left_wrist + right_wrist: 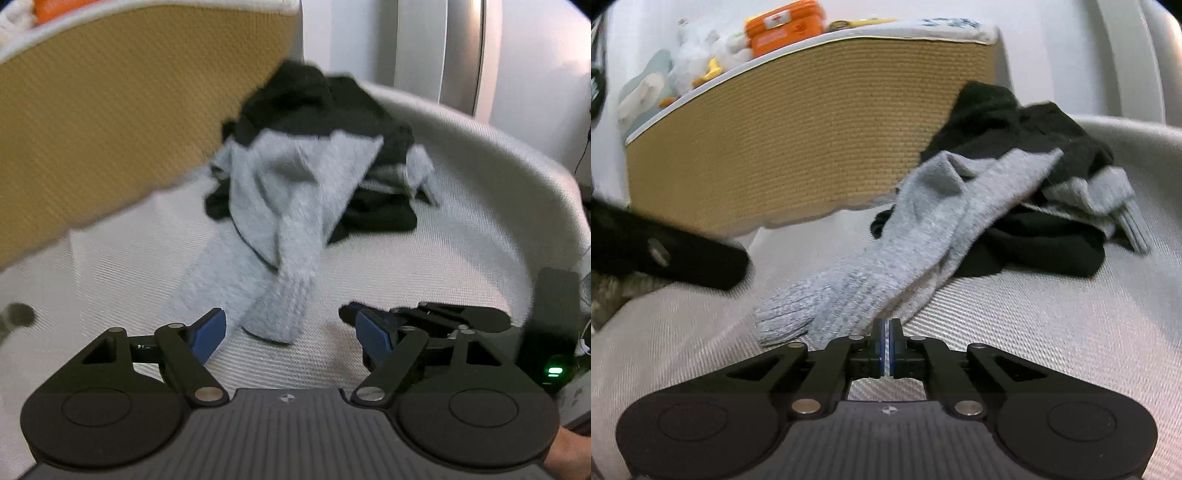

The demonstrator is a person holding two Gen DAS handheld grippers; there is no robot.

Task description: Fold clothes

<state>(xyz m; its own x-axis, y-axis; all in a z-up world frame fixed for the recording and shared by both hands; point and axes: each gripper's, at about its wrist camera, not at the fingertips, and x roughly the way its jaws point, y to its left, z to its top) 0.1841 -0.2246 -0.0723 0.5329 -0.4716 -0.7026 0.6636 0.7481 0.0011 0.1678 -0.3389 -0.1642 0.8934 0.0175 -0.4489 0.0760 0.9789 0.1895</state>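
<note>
A long grey sock (280, 236) stretches toward me from a heap of black and grey clothes (332, 110) on a white woven cushion (424, 258). My left gripper (291, 334) is open, and the sock's ribbed cuff lies just ahead of it, between its blue pads (208, 334). In the right wrist view the same grey sock (886, 251) runs from the clothes heap (1034, 122) down to my right gripper (886, 332). That gripper is shut, tips at the cuff's edge; no cloth shows between the pads. From the left wrist view the right gripper (349, 312) sits just right of the cuff.
A tan woven basket (798, 140) with a white rim stands at the back left, close to the heap, and holds an orange box (783, 26) and small items. The cushion's raised rim (517, 177) curves round the right side. A black part of the left gripper (665, 251) shows at left.
</note>
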